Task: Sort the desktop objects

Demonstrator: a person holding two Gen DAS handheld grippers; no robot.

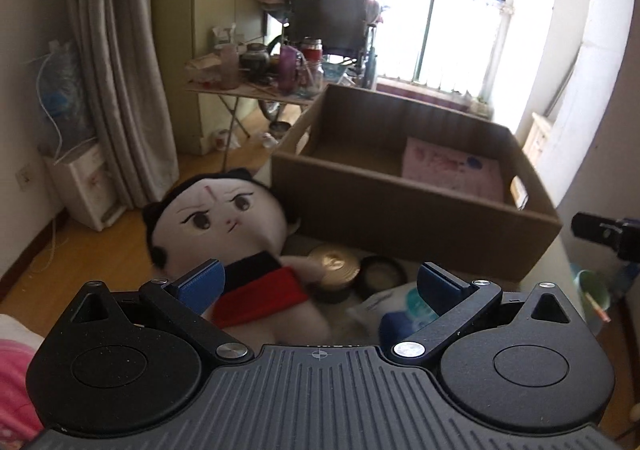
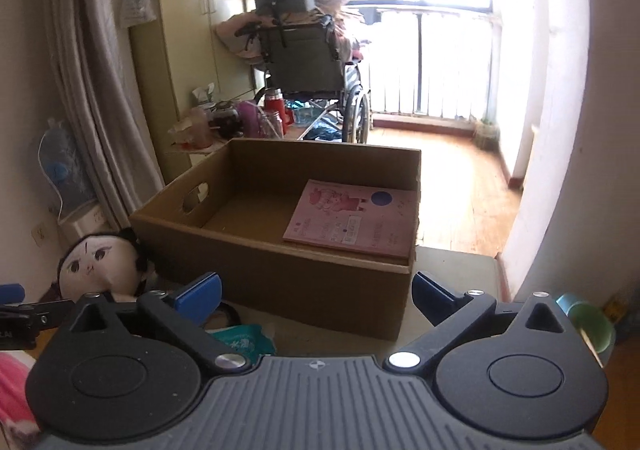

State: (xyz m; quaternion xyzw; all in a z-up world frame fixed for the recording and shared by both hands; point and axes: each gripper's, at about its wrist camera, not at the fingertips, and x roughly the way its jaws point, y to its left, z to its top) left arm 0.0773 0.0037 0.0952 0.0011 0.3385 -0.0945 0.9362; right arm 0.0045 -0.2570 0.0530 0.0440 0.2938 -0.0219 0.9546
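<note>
In the left wrist view, the left gripper pointed forward and downward over the tabletop, its blue-padded jaws spread wide with nothing pinched between them. Directly ahead, at about 11 o'clock from the gripper, a plush doll with a white face, black hair and a red and black outfit lay on the tabletop, its body reaching in between the spread jaws without touching either pad as far as could be told. At 12 o'clock sat a round gold-lidded tin, with a dark round container just beside it at 1 o'clock. A soft white and teal packet lay near the right pad. Behind these stood an open cardboard box, and a pink book lay flat inside it on the right. A green cup stood at 3 o'clock by the tabletop's edge.

In the right wrist view, the right gripper also angled downward, its jaws spread to their widest and empty. The cardboard box stood straight ahead at 12 o'clock, blocking the way forward, with the pink book lying flat against its right wall. The plush doll lay at 10 o'clock, left of the box. The teal packet lay just under the left pad. The green cup stood at 3 o'clock.
</note>
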